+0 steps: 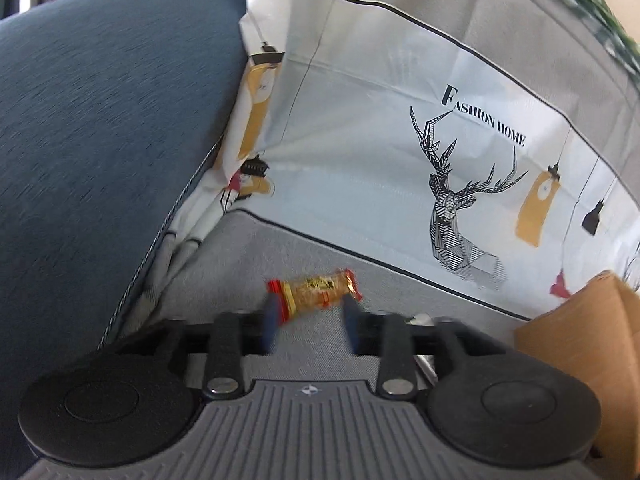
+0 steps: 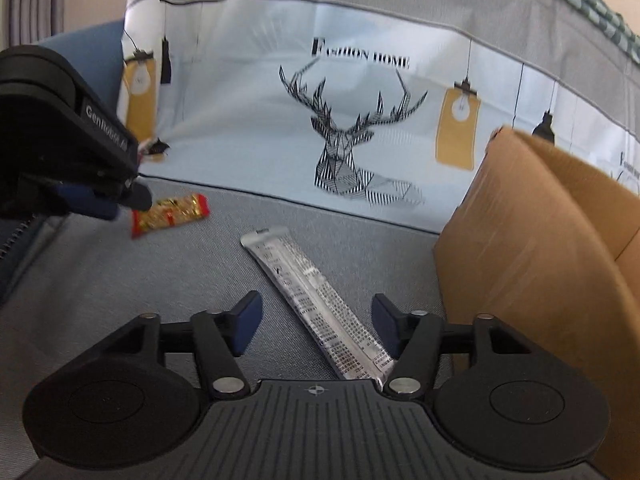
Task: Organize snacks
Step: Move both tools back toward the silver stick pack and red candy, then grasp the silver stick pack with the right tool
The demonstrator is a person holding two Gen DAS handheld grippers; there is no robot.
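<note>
A small red and gold snack packet (image 1: 316, 290) lies on the grey fabric surface (image 1: 248, 256). My left gripper (image 1: 310, 316) hovers over it, open, with one blue finger near each end of the packet and no pad pressing on it. The right wrist view shows the same packet (image 2: 170, 214) just beyond the left gripper (image 2: 120, 200). A long silver sachet (image 2: 308, 296) lies slantwise on the grey surface. My right gripper (image 2: 316, 320) stands open with the sachet's lower half between its fingers, untouched.
A brown cardboard box (image 2: 540, 240) stands close on the right, also visible as the box (image 1: 580, 340). A white printed cloth with a deer (image 2: 340, 140) rises behind the snacks. A blue cushion (image 1: 100, 120) fills the left side.
</note>
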